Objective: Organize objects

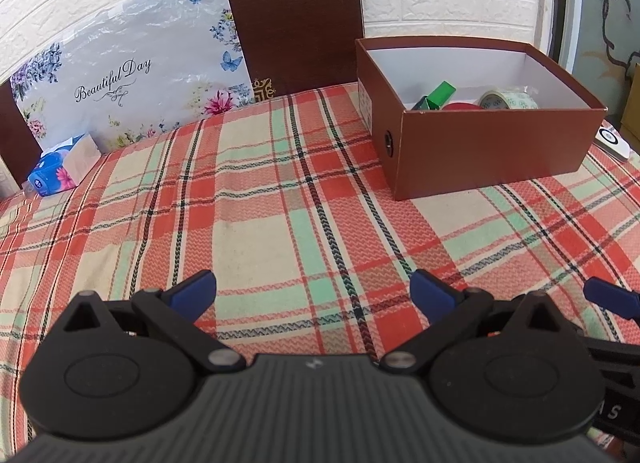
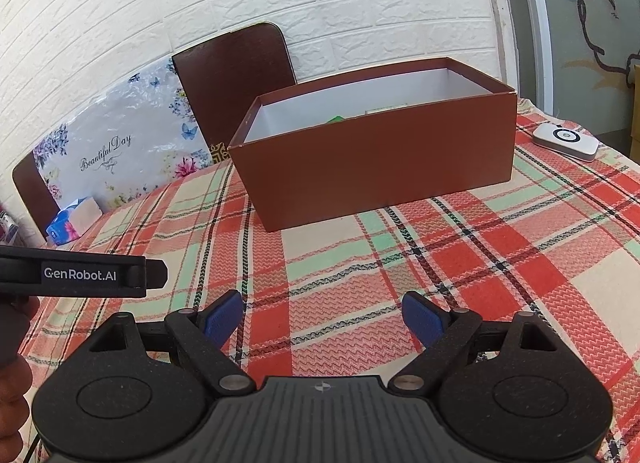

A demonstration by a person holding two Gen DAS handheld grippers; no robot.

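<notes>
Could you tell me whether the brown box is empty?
No, the brown box holds a tape roll, a green item and something red.

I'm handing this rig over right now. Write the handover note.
Left gripper: open, holding nothing, above the plaid tablecloth.
Right gripper: open, holding nothing.
Brown cardboard box stands open; inside are a green block, a red round item and a clear tape roll.
Left out: white oval device beside the box, blue tissue pack at the far left edge. Box them if they belong.
</notes>
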